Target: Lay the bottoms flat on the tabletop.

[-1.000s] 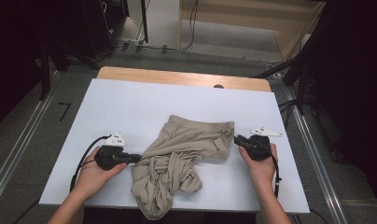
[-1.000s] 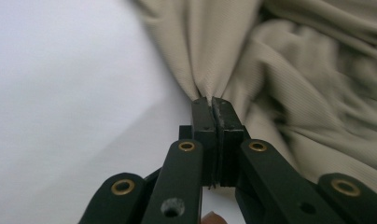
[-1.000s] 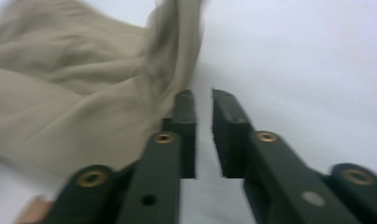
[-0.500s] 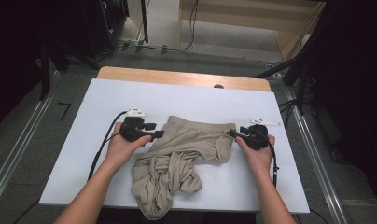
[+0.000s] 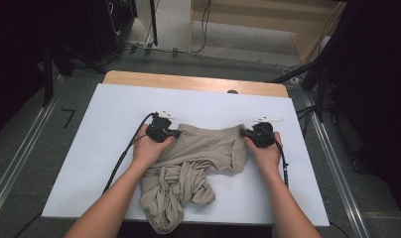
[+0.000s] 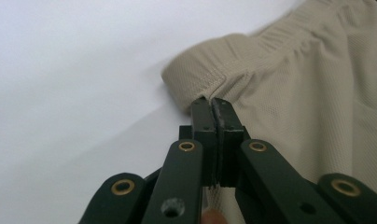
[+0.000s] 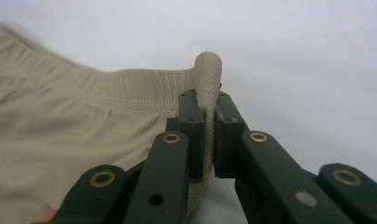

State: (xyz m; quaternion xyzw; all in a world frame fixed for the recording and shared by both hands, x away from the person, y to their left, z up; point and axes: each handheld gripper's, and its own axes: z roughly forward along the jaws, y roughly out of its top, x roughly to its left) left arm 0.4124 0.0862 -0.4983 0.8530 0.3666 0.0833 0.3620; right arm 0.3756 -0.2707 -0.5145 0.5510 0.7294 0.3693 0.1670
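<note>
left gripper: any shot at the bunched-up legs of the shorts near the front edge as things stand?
Probably not right away. The left gripper is shut on the waistband of the shorts, so it must let go first. The bunched legs lie just behind that hand, with nothing between.

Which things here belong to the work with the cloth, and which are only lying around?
In the job:
- beige shorts
- left tool, shut on the waistband
- right tool, shut on the waistband

Only around:
- white table
- cables on the floor
</note>
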